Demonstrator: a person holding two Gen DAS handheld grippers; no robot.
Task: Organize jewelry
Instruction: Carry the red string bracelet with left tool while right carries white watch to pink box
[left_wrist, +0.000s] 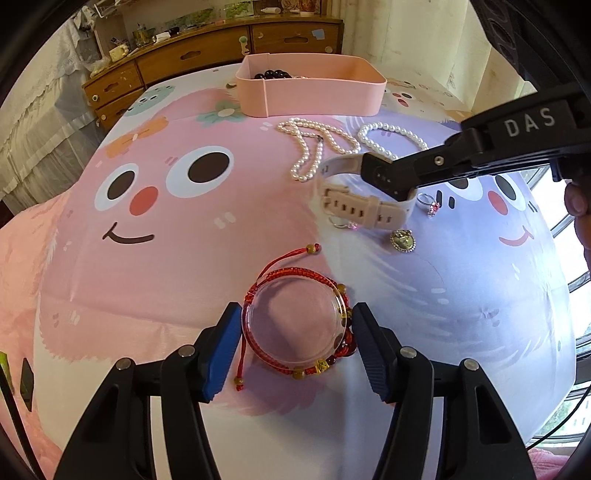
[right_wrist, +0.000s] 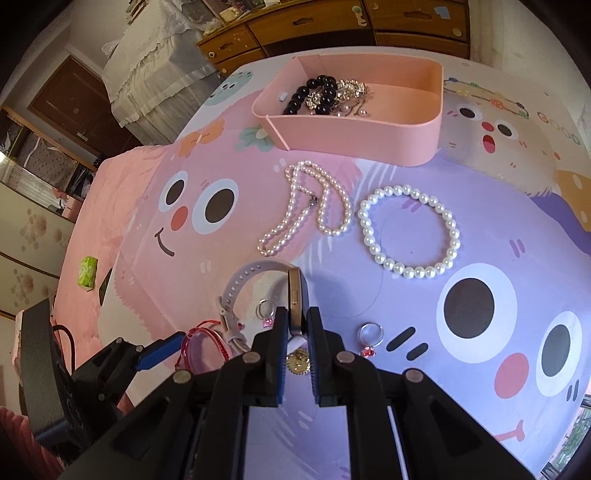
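My right gripper (right_wrist: 296, 321) is shut on a beige-strapped watch (right_wrist: 295, 295) and holds it a little above the cloth; the watch also shows in the left wrist view (left_wrist: 351, 203), gripped by the right gripper (left_wrist: 388, 177). My left gripper (left_wrist: 295, 325) is open, its blue pads on either side of a clear bangle (left_wrist: 295, 321) and a red cord bracelet (left_wrist: 288, 277) lying on the cloth. A pink box (right_wrist: 354, 129) at the back holds black beads (right_wrist: 314, 92) and chains. A pearl necklace (right_wrist: 306, 206) and a pearl bracelet (right_wrist: 410, 232) lie in front of the box.
Two rings (right_wrist: 369, 336) (right_wrist: 265, 308) and a gold pendant (right_wrist: 298, 362) lie near the watch. The cartoon cloth (left_wrist: 147, 258) covers a table. A wooden dresser (left_wrist: 221, 48) stands behind. A green packet (right_wrist: 88, 271) lies at the left edge.
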